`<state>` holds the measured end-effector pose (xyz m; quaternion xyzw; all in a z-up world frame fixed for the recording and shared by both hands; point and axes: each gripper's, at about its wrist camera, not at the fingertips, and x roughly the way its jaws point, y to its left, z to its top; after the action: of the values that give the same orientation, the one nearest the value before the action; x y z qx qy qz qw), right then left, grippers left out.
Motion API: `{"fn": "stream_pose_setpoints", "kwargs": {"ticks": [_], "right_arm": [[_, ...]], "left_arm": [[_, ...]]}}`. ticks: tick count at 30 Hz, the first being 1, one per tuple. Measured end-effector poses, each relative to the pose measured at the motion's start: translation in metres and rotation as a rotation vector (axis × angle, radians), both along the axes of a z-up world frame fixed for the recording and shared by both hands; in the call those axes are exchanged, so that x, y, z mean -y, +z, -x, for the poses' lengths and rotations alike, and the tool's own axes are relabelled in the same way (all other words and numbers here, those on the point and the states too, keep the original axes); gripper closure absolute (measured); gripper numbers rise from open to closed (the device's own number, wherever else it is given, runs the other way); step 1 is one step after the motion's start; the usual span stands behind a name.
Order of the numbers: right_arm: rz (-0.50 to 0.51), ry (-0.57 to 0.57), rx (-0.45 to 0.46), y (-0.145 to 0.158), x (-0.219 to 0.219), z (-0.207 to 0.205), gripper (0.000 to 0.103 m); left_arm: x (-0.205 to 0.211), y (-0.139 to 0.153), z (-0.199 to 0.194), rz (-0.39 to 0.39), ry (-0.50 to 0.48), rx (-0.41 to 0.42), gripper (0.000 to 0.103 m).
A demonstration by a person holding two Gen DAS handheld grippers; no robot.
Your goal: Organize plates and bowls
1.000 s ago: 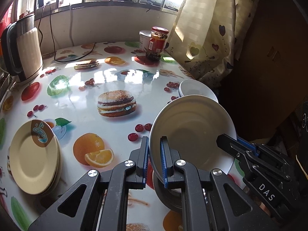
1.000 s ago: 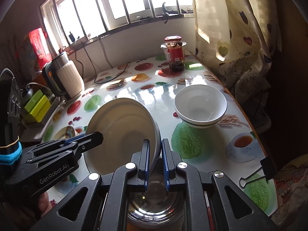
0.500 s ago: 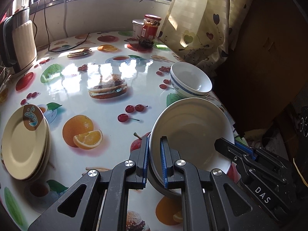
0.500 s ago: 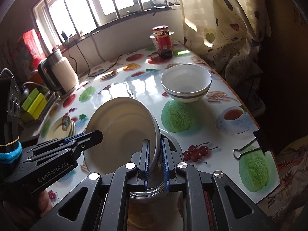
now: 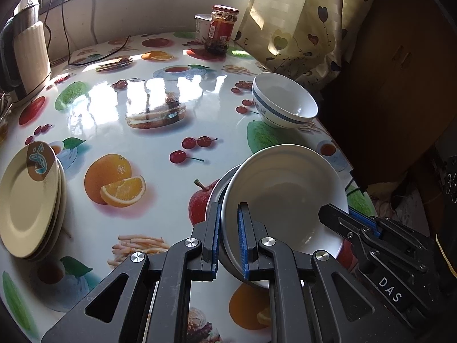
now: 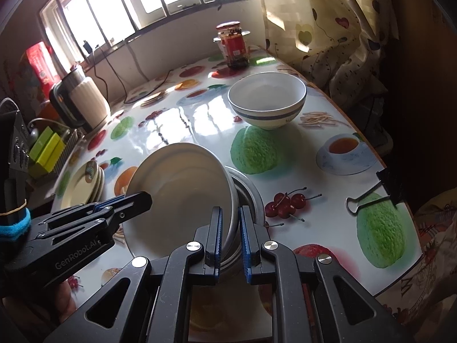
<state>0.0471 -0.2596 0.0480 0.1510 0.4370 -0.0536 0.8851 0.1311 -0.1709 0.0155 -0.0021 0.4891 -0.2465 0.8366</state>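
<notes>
Both grippers are shut on opposite rims of one white plate, held tilted just over a steel bowl on the table. My left gripper clamps its near-left rim; my right gripper clamps the other rim, and its fingers show in the left wrist view. The plate also shows in the right wrist view. A white bowl with a blue band stands beyond. A stack of cream plates lies at the table's left.
A red-lidded jar stands at the far edge by the curtain. An electric kettle and its cord are far left. A black binder clip lies near the right table edge. Green boxes sit in a rack left.
Both grippers have carried the plate back and down towards the near table edge. It now sits lower, over the steel bowl. The banded bowl lies farther ahead.
</notes>
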Motion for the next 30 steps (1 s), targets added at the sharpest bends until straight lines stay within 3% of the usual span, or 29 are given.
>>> {"fn": "stream_pose_setpoints", "kwargs": {"ticks": [30], "right_arm": [[-0.018, -0.013, -0.011, -0.0023, 0.0052, -0.0003, 0.088]], "left_arm": [[-0.0017, 0.0003, -0.0018, 0.020, 0.018, -0.018, 0.091]]}}
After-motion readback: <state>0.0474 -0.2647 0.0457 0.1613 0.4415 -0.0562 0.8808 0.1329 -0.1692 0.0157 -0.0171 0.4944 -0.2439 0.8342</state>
